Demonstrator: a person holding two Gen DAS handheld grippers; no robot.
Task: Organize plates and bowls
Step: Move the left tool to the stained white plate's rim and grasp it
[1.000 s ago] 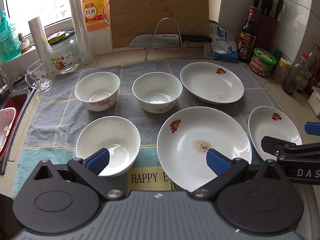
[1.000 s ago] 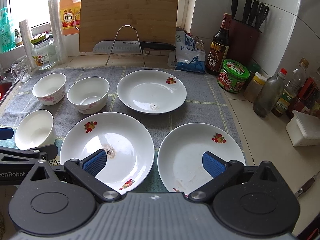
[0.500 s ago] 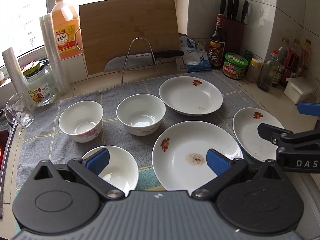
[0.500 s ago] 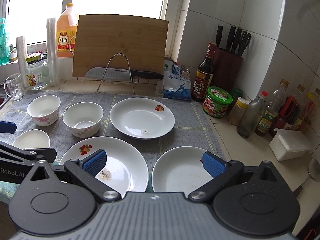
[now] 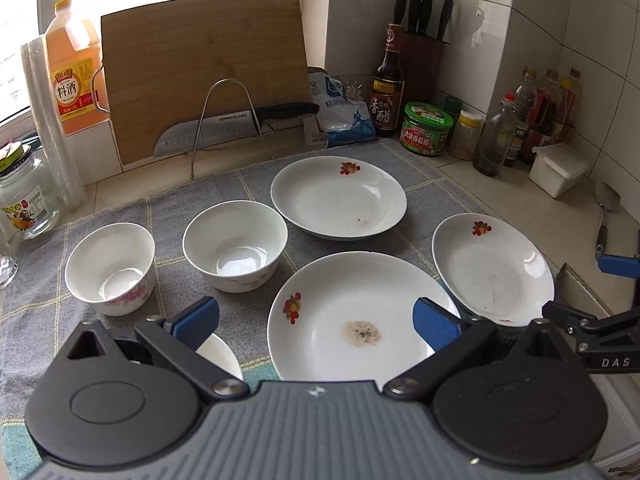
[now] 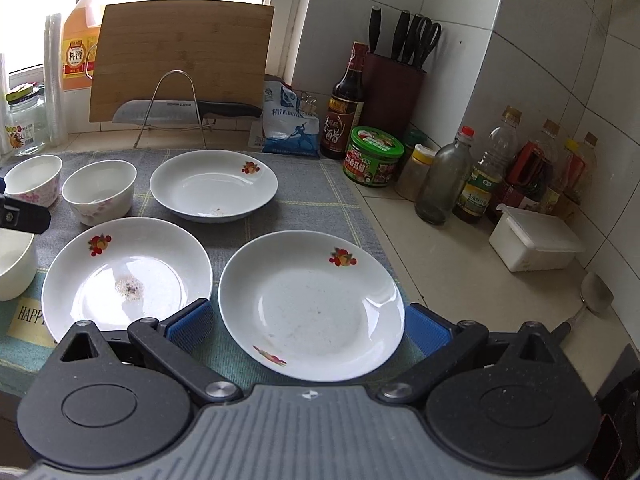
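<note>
Three white plates with fruit marks lie on a grey towel (image 5: pixel 168 216): a large stained one (image 5: pixel 360 312) in front, a deep one (image 5: pixel 338 196) behind, a smaller one (image 5: pixel 492 268) at right. Two white bowls (image 5: pixel 110 266) (image 5: pixel 235 244) stand at left; a third bowl (image 5: pixel 220 356) is mostly hidden behind the left finger. My left gripper (image 5: pixel 316 322) is open and empty, low over the large plate. My right gripper (image 6: pixel 306 324) is open and empty, astride the near edge of the smaller plate (image 6: pixel 312 304). The large plate (image 6: pixel 128 276) lies to its left.
A cutting board (image 5: pixel 204 72), a knife on a wire rack (image 5: pixel 236 124), an oil jug (image 5: pixel 74 64) and a jar (image 5: pixel 24 196) stand at the back. Bottles (image 6: pixel 440 180), a green tub (image 6: pixel 374 156), a knife block (image 6: pixel 400 76), a white box (image 6: pixel 536 244) and a spoon (image 6: pixel 592 296) fill the right counter.
Both grippers have dropped lower and tilted up, and the views have swung to the right. The smaller plate now sits between the right gripper's fingers. Both stay open.
</note>
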